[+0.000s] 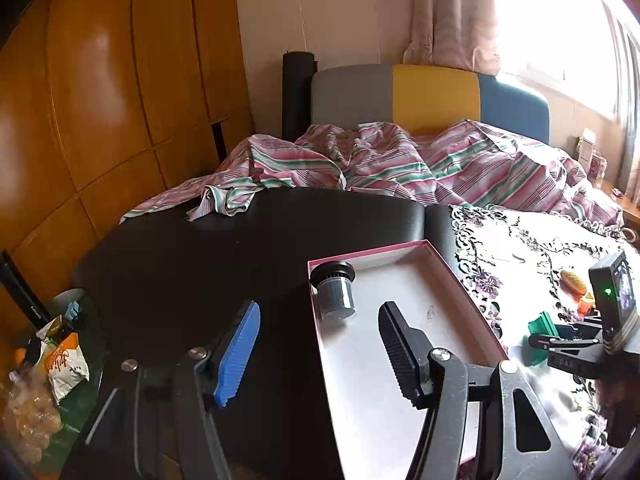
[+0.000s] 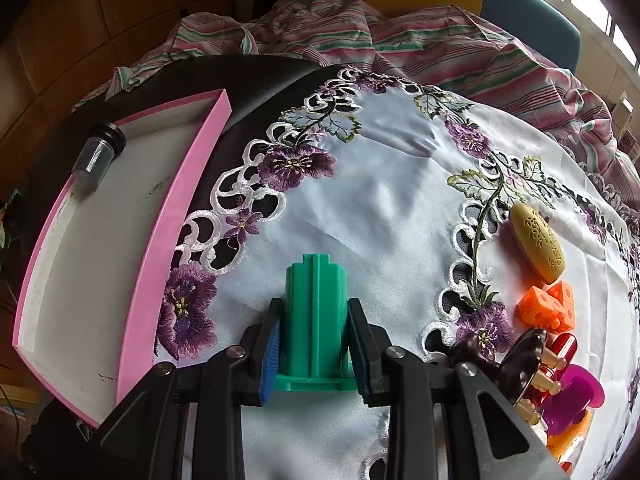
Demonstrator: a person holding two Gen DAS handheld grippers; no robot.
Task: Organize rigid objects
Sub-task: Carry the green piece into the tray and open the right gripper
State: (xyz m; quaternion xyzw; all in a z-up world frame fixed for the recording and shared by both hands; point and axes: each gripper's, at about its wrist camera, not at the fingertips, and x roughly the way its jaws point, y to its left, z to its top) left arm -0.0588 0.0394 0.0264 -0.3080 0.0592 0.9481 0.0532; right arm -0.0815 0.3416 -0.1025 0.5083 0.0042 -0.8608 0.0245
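Right wrist view: right gripper (image 2: 314,354) clamped on green block (image 2: 316,316) over embroidered cloth (image 2: 380,200). Left gripper (image 1: 316,344) apart, empty, by pink box (image 2: 176,208) holding grey vial (image 1: 334,290). Next, likely: carry block into box.

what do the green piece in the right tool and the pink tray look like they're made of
Green piece: looks like moulded plastic, an even matte colour with crisp ribs and a flat flange at its base. Pink tray: probably cardboard, a pink outside over a dull white inside with scuff marks and thin straight walls; rigid plastic can't be ruled out.
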